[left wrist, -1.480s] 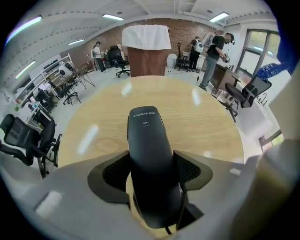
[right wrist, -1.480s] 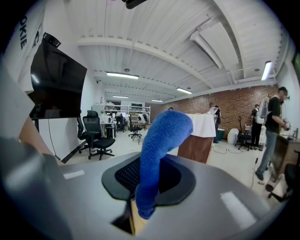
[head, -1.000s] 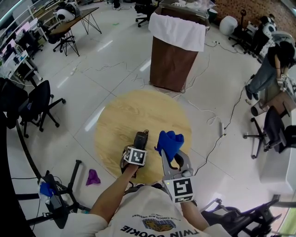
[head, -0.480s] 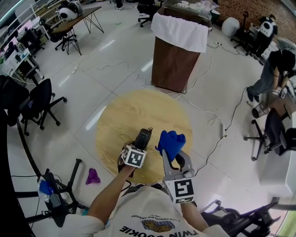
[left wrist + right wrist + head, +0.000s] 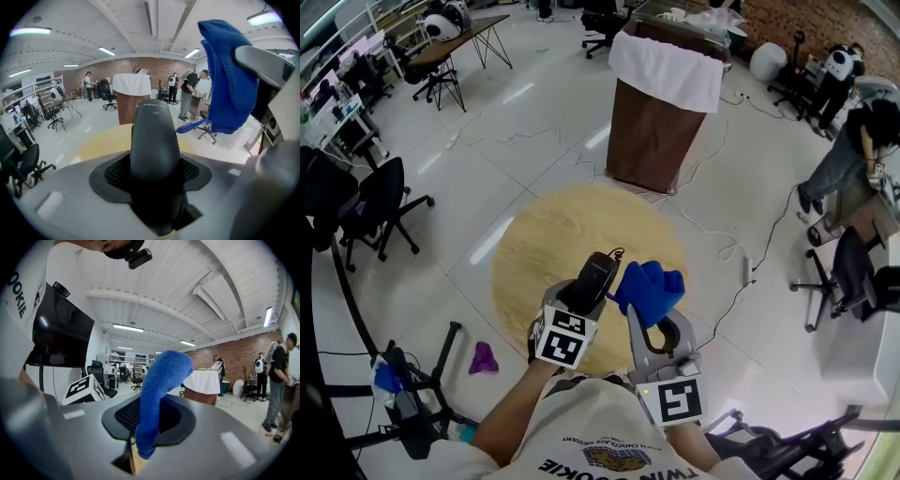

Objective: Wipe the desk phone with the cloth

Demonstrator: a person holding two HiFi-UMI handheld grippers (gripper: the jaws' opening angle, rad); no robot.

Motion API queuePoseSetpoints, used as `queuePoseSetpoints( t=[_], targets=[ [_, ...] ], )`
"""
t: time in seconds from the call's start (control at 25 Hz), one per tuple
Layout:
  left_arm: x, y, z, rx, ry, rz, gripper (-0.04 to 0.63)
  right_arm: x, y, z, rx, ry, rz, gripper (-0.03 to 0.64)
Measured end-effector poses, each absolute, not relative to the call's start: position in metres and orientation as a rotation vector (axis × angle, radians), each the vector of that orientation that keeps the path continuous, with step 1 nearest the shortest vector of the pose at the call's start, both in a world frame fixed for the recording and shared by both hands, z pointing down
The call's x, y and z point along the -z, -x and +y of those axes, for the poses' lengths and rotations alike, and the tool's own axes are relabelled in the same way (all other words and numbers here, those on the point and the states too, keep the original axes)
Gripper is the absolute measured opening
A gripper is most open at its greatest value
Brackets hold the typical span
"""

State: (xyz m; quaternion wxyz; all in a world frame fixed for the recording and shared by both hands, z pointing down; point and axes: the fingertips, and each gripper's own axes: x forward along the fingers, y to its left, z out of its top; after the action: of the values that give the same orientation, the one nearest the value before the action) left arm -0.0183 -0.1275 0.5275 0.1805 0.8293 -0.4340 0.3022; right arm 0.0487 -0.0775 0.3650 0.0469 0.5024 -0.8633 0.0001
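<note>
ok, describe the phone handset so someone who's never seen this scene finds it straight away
Find the round wooden table mid-room; above its near edge two claws are held side by side. The left claw grips the black phone handset, a long, smooth, dark bar. Its only close neighbour, the blue cloth in the right claw, is soft and bright.

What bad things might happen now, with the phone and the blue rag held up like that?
1. The left claw grips the black handset near one end, above the round table. A hard push while wiping might make it slip and fall.
2. The right claw pinches only a small part of the blue cloth, so rubbing might tug it loose.
</note>
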Motion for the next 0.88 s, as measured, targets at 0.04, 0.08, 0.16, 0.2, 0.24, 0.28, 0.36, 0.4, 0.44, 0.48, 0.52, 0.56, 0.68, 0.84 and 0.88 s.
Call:
queuePoseSetpoints(
  t=[0.04,0.08,0.16,0.2,0.24,0.28,0.36,0.4,0.44,0.48,0.52,0.56,0.68,0.84,0.88],
  targets=[
    [-0.519,0.016,-0.126,-0.846,-2.364,-1.230,0.264,-0.360,-0.047,-0.076,0.011,-1.532,-2.647,0.061],
    [-0.510,0.014,-0.125,-0.839,-2.383,-1.235,0.265,-0.355,-0.046,-0.074,0.023,-1.531,-2.659,0.061],
    [-0.497,0.010,-0.122,-0.823,-2.418,-1.239,0.265,-0.347,-0.042,-0.072,0.055,-1.526,-2.682,0.061],
    [-0.492,0.007,-0.121,-0.815,-2.432,-1.238,0.265,-0.344,-0.040,-0.071,0.072,-1.522,-2.694,0.061],
    [-0.488,0.005,-0.120,-0.806,-2.443,-1.236,0.264,-0.340,-0.038,-0.069,0.083,-1.516,-2.708,0.061],
    [-0.485,0.003,-0.120,-0.798,-2.452,-1.233,0.264,-0.336,-0.035,-0.068,0.089,-1.507,-2.727,0.061],
    [-0.481,0.001,-0.118,-0.794,-2.468,-1.227,0.265,-0.326,-0.028,-0.065,0.094,-1.466,-2.777,0.061],
    [-0.480,0.000,-0.118,-0.796,-2.474,-1.227,0.265,-0.322,-0.023,-0.064,0.098,-1.428,-2.809,0.061],
    [-0.479,-0.001,-0.118,-0.799,-2.481,-1.229,0.265,-0.319,-0.017,-0.063,0.102,-1.381,-2.839,0.061],
    [-0.477,-0.001,-0.117,-0.801,-2.486,-1.232,0.265,-0.319,-0.011,-0.063,0.102,-1.334,-2.863,0.061],
    [-0.475,-0.001,-0.117,-0.805,-2.490,-1.237,0.265,-0.321,-0.006,-0.064,0.092,-1.293,-2.878,0.061],
    [-0.473,-0.001,-0.117,-0.811,-2.494,-1.243,0.265,-0.326,-0.003,-0.065,0.072,-1.259,-2.886,0.061],
    [-0.469,-0.002,-0.115,-0.821,-2.510,-1.250,0.265,-0.338,0.003,-0.071,-0.004,-1.193,-2.901,0.061],
    [-0.467,-0.002,-0.112,-0.822,-2.524,-1.250,0.265,-0.345,0.007,-0.076,0.032,-1.130,-2.897,0.061],
    [-0.466,-0.002,-0.112,-0.821,-2.527,-1.250,0.264,-0.347,0.006,-0.079,0.048,-1.128,-2.887,0.061]
  ],
)
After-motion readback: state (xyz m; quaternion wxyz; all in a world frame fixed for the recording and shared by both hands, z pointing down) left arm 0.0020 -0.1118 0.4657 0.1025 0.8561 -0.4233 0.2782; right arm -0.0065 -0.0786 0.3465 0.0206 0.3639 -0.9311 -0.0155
